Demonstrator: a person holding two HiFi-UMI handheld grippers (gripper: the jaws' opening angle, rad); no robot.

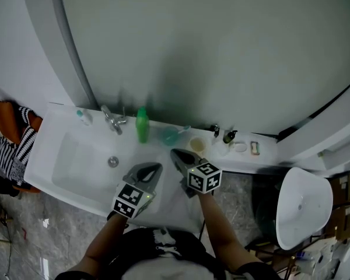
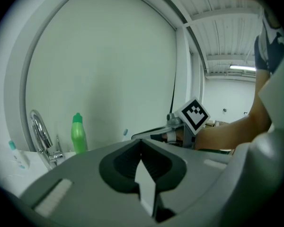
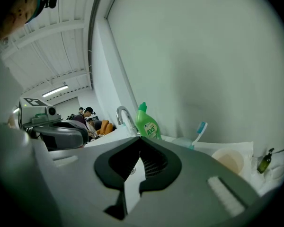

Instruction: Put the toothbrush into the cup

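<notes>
left tongs [image 1: 157, 167] and right tongs [image 1: 174, 153] both pinched empty; toothbrush [image 3: 199, 130] stands in cup [image 1: 170, 136] beside green bottle [image 1: 142, 125].

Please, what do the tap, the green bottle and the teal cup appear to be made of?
Tap: likely chromed metal, because it is silvery with bright reflective highlights.
Green bottle: probably glossy plastic, evenly coloured, with a printed label.
Teal cup: seemingly translucent plastic, as its sides look see-through, though tinted glass is possible.
</notes>
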